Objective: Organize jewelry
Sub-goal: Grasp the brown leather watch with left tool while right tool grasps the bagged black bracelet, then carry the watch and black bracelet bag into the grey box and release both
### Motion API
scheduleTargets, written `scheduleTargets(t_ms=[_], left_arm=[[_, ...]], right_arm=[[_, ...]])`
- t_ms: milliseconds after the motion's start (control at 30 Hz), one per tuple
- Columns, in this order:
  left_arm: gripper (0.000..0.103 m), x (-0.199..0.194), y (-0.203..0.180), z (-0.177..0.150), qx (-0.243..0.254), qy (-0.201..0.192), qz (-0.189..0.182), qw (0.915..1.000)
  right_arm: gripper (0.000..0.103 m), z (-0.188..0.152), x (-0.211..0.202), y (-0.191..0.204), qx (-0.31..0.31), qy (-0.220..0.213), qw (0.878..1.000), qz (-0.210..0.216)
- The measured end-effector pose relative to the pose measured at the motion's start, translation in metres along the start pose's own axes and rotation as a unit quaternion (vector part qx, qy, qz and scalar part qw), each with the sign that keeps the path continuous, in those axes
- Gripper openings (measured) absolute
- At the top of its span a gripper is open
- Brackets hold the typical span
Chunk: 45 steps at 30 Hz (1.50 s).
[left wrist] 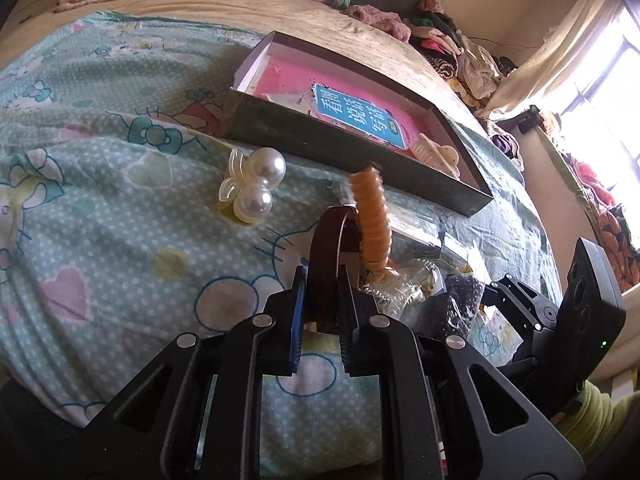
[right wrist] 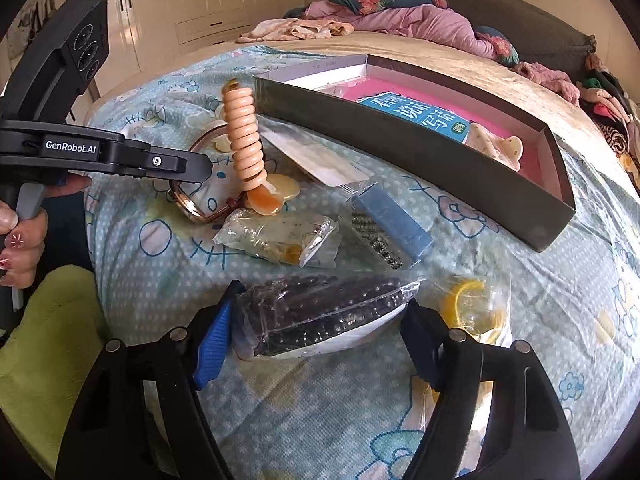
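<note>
From the left wrist camera, the left gripper (left wrist: 322,276) has its fingers (left wrist: 298,312) clamped on the rim of a dark reddish bangle (left wrist: 326,256), which stands up on edge between them; an orange coiled hair tie (left wrist: 370,216) rises from the bangle's right side, blurred at its top; to the left, a pearl hair clip (left wrist: 252,184) lies on the blue cartoon bedsheet (left wrist: 100,160), apart from the gripper; beyond it sits a long shallow box (left wrist: 320,136) holding a pink book (left wrist: 360,116) and, at its near right end, a cream claw clip (left wrist: 438,156); the right gripper's black body shows at the right edge above a heap of small plastic packets (left wrist: 412,284).

From the right wrist camera, the right gripper (right wrist: 320,332) has its fingers (right wrist: 214,344) parted around a clear bag of dark beads (right wrist: 316,316) lying on the bedsheet (right wrist: 560,272); the left blue pad seems to touch the bag's end, but whether the right one presses on it I cannot tell; a packet with a yellow ring (right wrist: 472,308) lies just beside the right finger; farther off are a blue case (right wrist: 394,224) and a clear packet (right wrist: 280,240); the left gripper (right wrist: 196,170) reaches in from the left, held by a hand (right wrist: 22,236), nipping the bangle (right wrist: 196,200) with the hair tie (right wrist: 244,140) upright beside it; the box (right wrist: 420,164) runs across behind.
</note>
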State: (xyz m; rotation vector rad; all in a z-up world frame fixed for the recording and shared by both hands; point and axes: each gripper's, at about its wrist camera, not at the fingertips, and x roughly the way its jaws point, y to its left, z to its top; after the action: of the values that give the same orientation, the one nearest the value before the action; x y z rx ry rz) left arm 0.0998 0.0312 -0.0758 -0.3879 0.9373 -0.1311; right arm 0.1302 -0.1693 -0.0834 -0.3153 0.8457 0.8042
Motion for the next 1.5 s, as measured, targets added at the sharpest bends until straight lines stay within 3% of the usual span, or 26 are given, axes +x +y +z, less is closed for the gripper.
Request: scheduleTargets(t_ms=[333,667,1033,1500], left_arm=[[0.007,-0.044,-0.008,0.01,0.028,-0.071,0.035,0.9964],[0.007,-0.068,-0.003,0.021,0.022,-0.107,0.052,0.9927],[0.007,-0.069,-0.006,0.04,0.029,-0.122,0.052,0.9908],[0.008,-0.043,-0.029,0.072,0.057,-0.114,0.037,0.9912]], right_arm=[[0.072,-0.001,-0.038,-0.007,0.024,-0.035,0.999,0.007],[0.072,0.018,-0.072,-0.016,0.035,-0.079,0.996,0.002],[0.072,0.05,-0.089,-0.029,0.038,-0.117,0.992,-0.014],[0.072,0.066,-0.099,-0.072,0.072,-0.141,0.986,-0.056]])
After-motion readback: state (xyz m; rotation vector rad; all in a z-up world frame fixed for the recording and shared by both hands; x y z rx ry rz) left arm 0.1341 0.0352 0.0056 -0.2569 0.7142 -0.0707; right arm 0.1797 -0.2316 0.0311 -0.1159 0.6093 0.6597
